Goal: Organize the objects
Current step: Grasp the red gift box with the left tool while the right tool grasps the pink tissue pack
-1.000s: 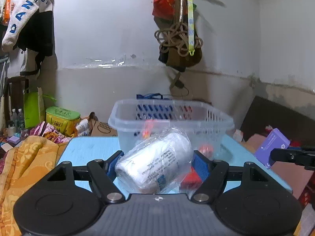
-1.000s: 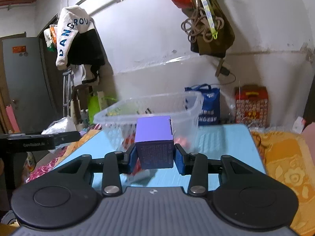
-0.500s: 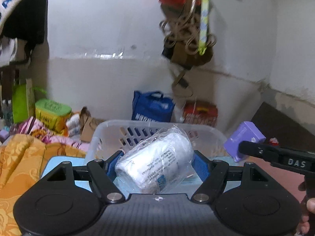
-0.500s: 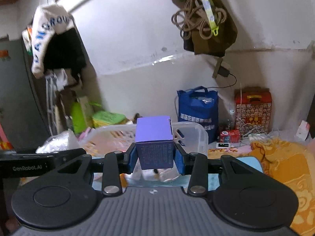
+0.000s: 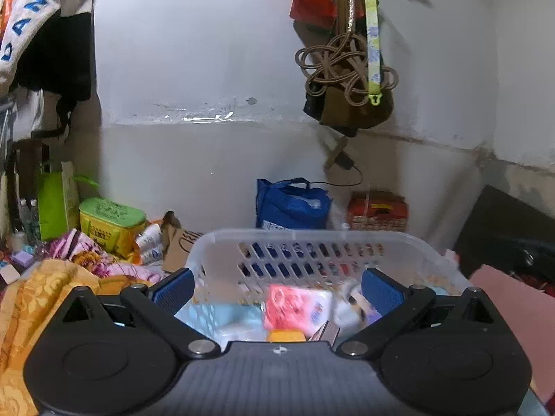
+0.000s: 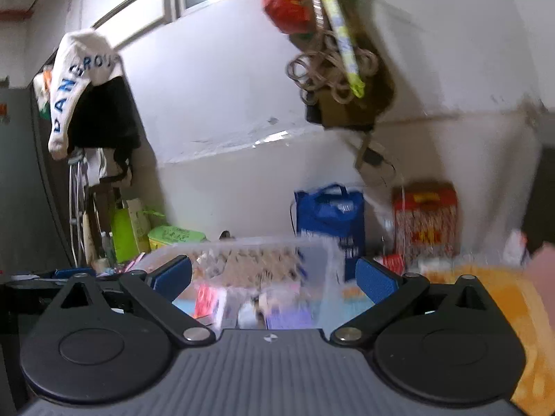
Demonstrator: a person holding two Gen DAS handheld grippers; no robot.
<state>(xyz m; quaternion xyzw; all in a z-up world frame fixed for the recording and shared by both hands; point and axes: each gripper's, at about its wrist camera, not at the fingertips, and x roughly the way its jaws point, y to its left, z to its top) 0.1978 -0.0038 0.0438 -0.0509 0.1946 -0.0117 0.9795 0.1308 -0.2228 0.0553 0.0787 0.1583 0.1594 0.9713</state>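
My left gripper (image 5: 277, 286) is over the clear plastic basket with slotted walls (image 5: 312, 242), jaws opening, wide apart with nothing between the blue pads (image 5: 171, 286). Down inside the basket I see a pink-and-white soft packet (image 5: 295, 306), a white wrapped roll (image 5: 348, 306) beside it, blurred, and something orange (image 5: 286, 335) at the near edge. My right gripper (image 6: 274, 279) is over the same basket (image 6: 242, 244) from the other side, jaws opening too, pads clear of everything. Below it a purple box (image 6: 288, 319) lies in the basket, next to a red-and-white packet (image 6: 208, 300); this view is smeared, so I can't make out finer detail. Behind the basket stand a blue shopping bag (image 5: 291, 204) and a red patterned box (image 5: 376, 209) against the white wall (image 5: 208, 69). Orange flowered cloth (image 5: 31, 287) lies off to the left.
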